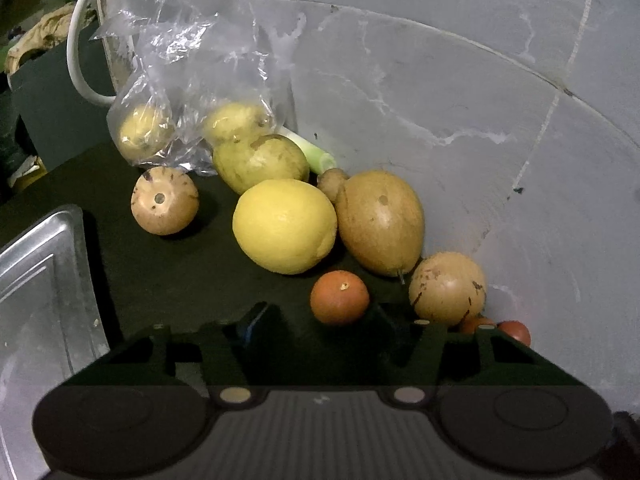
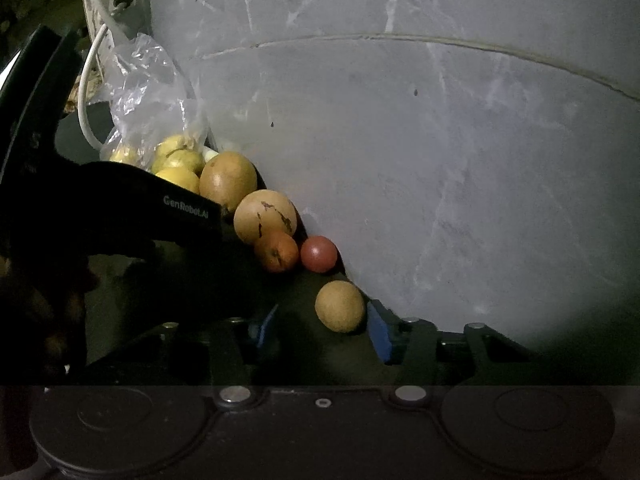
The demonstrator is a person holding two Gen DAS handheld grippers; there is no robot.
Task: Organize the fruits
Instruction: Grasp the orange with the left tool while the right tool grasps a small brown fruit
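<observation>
Fruits: a loose group lies on the dark counter [image 1: 160, 272] against the grey marble wall [image 1: 440, 100], ahead of the left gripper [image 1: 324, 320].
Lemon: the big yellow lemon [image 1: 285, 226] is straight ahead of the left gripper, in the middle of the group.
Orange fruit: 1 small orange fruit [image 1: 339, 298] lies just ahead of the left gripper, a little toward its right finger, free of both fingers.
Brown fruits: 1 long brown fruit [image 1: 381, 222] touches the lemon on the right; 1 round brown fruit [image 1: 447, 288] is near the right finger; 1 more round one [image 1: 165, 201] stands apart, ahead to the left.
Green-yellow fruit: 1 [image 1: 260, 162] lies behind the lemon, at the mouth of the bag.
Plastic bag: the clear bag [image 1: 180, 80] is farthest ahead on the left; it holds 2 yellow-green fruits [image 1: 142, 132].
Metal tray: a steel tray [image 1: 44, 264] is at the left side of the left gripper; the part that I see holds nothing.
Left gripper: the fingers are spread, and nothing is between them.
Right gripper: the right gripper [image 2: 320, 326] has its fingers spread; 1 small tan ball-shaped fruit [image 2: 340, 306] lies between the blue pads [image 2: 378, 330], near the right pad. I cannot tell if it touches the pad.
Near the right gripper: ahead of it are 1 red fruit [image 2: 319, 254] and 1 orange one [image 2: 277, 251], side by side.
</observation>
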